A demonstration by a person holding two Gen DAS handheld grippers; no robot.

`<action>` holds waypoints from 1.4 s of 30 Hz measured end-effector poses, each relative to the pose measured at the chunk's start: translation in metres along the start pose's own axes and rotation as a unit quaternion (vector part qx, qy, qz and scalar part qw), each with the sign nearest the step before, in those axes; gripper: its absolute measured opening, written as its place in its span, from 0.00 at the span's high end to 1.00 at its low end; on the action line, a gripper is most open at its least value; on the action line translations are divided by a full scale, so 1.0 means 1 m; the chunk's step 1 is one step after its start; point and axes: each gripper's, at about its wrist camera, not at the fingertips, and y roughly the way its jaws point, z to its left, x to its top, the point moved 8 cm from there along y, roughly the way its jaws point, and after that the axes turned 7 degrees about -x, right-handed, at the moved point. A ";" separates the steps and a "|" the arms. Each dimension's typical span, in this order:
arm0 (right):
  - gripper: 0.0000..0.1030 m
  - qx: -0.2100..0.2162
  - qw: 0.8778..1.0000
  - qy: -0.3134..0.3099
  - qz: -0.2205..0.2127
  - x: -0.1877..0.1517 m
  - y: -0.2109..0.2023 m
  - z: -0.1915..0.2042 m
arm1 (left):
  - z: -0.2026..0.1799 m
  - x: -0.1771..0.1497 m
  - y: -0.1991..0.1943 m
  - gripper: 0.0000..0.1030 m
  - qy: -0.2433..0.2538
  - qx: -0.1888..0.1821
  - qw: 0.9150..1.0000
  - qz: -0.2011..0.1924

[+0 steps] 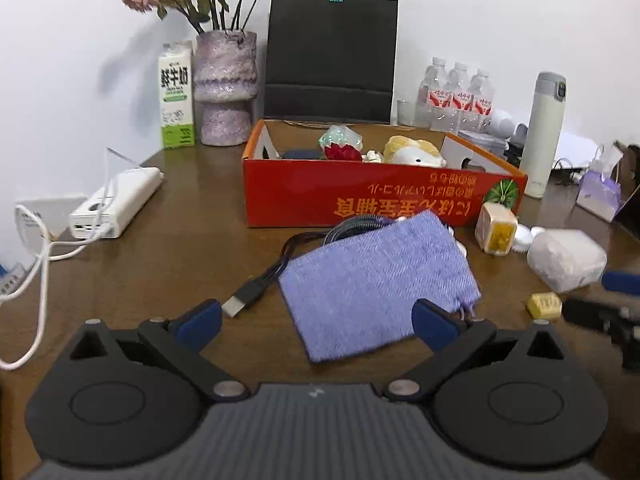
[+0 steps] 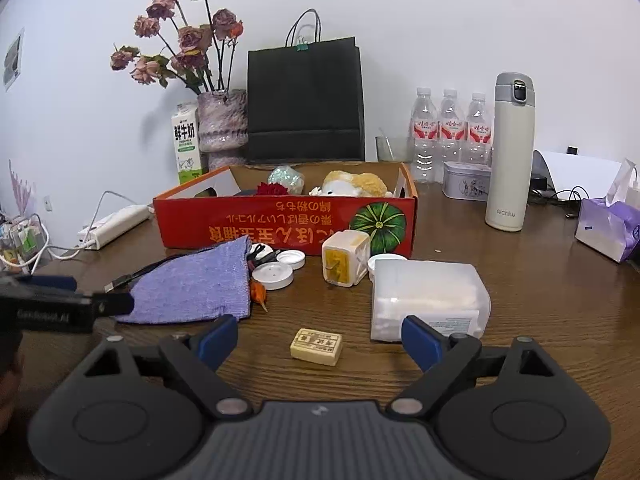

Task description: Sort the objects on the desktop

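Wooden tabletop point(image 2: 520, 280), glossy brown, crowded before a red cardboard box point(image 2: 280, 224) partly filled with toys. Left claw point(image 1: 318, 322) spread wide and empty, straddling a soft purple cloth pouch point(image 1: 372, 280); limp, light, likely best pinched at one edge. Right claw point(image 2: 318, 338) likewise wide open, empty, just short of a small cream block point(image 2: 316, 346); rigid, smooth, probably slippery, best grasped across its short sides.

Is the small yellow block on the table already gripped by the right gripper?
No. The small yellow block lies on the table between the wide-open fingers of the right gripper, touching neither.
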 end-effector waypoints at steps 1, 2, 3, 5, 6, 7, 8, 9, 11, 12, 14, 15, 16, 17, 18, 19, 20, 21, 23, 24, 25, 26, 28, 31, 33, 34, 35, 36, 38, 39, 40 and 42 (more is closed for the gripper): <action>0.14 0.002 1.000 -0.003 0.000 0.000 0.000 0.000 | 0.003 0.004 0.003 0.00 -0.008 0.000 1.000 0.003; 0.14 0.003 1.000 -0.007 0.000 0.000 0.001 0.002 | 0.007 0.009 0.007 0.00 -0.015 -0.002 1.000 0.005; 0.14 0.003 1.000 -0.012 -0.001 0.001 0.001 0.002 | 0.010 0.013 0.011 0.00 -0.018 -0.003 1.000 0.007; 0.14 0.002 1.000 -0.022 -0.001 0.001 0.001 0.003 | 0.016 0.021 0.020 0.01 -0.024 -0.003 1.000 0.009; 0.14 0.003 1.000 -0.026 0.000 0.001 0.001 0.004 | 0.020 0.024 0.025 0.05 -0.029 -0.004 0.999 0.013; 0.14 0.005 1.000 -0.028 0.002 0.002 0.002 0.004 | 0.022 0.025 0.030 0.07 -0.035 -0.008 0.999 0.019; 0.14 0.007 1.000 -0.030 0.006 0.002 0.003 0.004 | 0.024 0.026 0.035 0.14 -0.040 -0.015 0.999 0.026; 0.14 0.009 0.999 -0.029 0.010 0.002 0.005 0.004 | 0.025 0.027 0.040 0.20 -0.044 -0.021 0.998 0.034; 0.15 0.016 0.999 -0.028 0.020 0.003 0.008 0.005 | 0.028 0.027 0.051 0.22 -0.045 -0.025 0.998 0.047; 0.16 0.022 0.999 -0.027 0.025 0.003 0.009 0.006 | 0.030 0.028 0.055 0.26 -0.041 -0.012 0.998 0.050; 0.18 0.026 0.999 -0.028 0.033 0.004 0.014 0.007 | 0.034 0.030 0.063 0.31 -0.039 -0.003 0.998 0.055; 0.22 0.023 0.998 -0.032 0.038 0.003 0.018 0.009 | 0.036 0.032 0.066 0.35 -0.043 -0.008 0.998 0.054; 0.23 0.018 0.998 -0.036 0.042 0.003 0.022 0.010 | 0.037 0.034 0.068 0.38 -0.047 -0.014 0.997 0.053; 0.25 0.012 0.998 -0.039 0.049 0.002 0.025 0.011 | 0.038 0.036 0.070 0.42 -0.046 -0.019 0.997 0.053; 0.31 0.007 0.998 -0.039 0.056 0.001 0.029 0.011 | 0.037 0.038 0.072 0.47 -0.044 -0.022 0.997 0.054; 0.37 0.003 0.997 -0.036 0.065 -0.001 0.032 0.009 | 0.036 0.039 0.073 0.50 -0.042 -0.027 0.997 0.055; 0.40 0.001 0.997 -0.031 0.074 -0.002 0.036 0.008 | 0.033 0.039 0.073 0.58 -0.039 -0.033 0.997 0.055; 0.45 0.000 0.996 -0.023 0.084 -0.004 0.039 0.006 | 0.030 0.040 0.072 0.66 -0.035 -0.038 0.997 0.055; 0.50 -0.005 0.996 -0.014 0.087 -0.005 0.041 0.002 | 0.027 0.040 0.071 0.84 -0.024 -0.036 0.998 0.054; 0.52 -0.006 0.996 -0.012 0.089 -0.005 0.042 0.001 | 0.027 0.039 0.070 0.96 -0.016 -0.026 0.998 0.059; 0.54 -0.007 0.996 -0.012 0.089 -0.005 0.042 0.001 | 0.028 0.037 0.070 0.96 -0.012 -0.015 0.998 0.064; 0.55 -0.010 0.996 -0.014 0.088 -0.006 0.042 0.001 | 0.029 0.037 0.068 0.96 -0.020 -0.020 0.998 0.060; 0.58 -0.014 0.996 -0.025 0.085 -0.007 0.042 0.004 | 0.031 0.036 0.059 0.97 -0.042 -0.043 0.997 0.057; 0.67 -0.006 0.996 -0.033 0.081 -0.007 0.040 0.009 | 0.036 0.040 0.054 0.96 -0.046 -0.033 0.997 0.044; 0.67 -0.007 0.996 -0.035 0.081 -0.006 0.041 0.010 | 0.040 0.042 0.064 0.94 -0.034 -0.026 0.997 0.059; 0.67 -0.007 0.996 -0.035 0.081 -0.006 0.041 0.010 | 0.039 0.042 0.070 0.93 -0.029 -0.032 0.997 0.069; 0.67 -0.006 0.996 -0.033 0.081 -0.006 0.041 0.009 | 0.038 0.042 0.075 0.89 -0.025 -0.036 0.996 0.074; 0.67 -0.005 0.996 -0.033 0.082 -0.006 0.040 0.009 | 0.037 0.043 0.080 0.77 -0.020 -0.032 0.996 0.077; 0.67 -0.005 0.996 -0.033 0.082 -0.006 0.040 0.009 | 0.033 0.043 0.092 0.66 0.008 -0.019 0.996 0.089; 0.67 -0.005 0.996 -0.033 0.083 -0.006 0.040 0.009 | 0.031 0.043 0.096 0.66 0.020 -0.006 0.996 0.089; 0.67 -0.006 0.996 -0.034 0.083 -0.006 0.040 0.009 | 0.028 0.043 0.097 0.66 0.029 0.001 0.995 0.093; 0.67 -0.009 0.996 -0.034 0.085 -0.006 0.040 0.010 | 0.028 0.043 0.099 0.75 0.023 0.002 0.995 0.098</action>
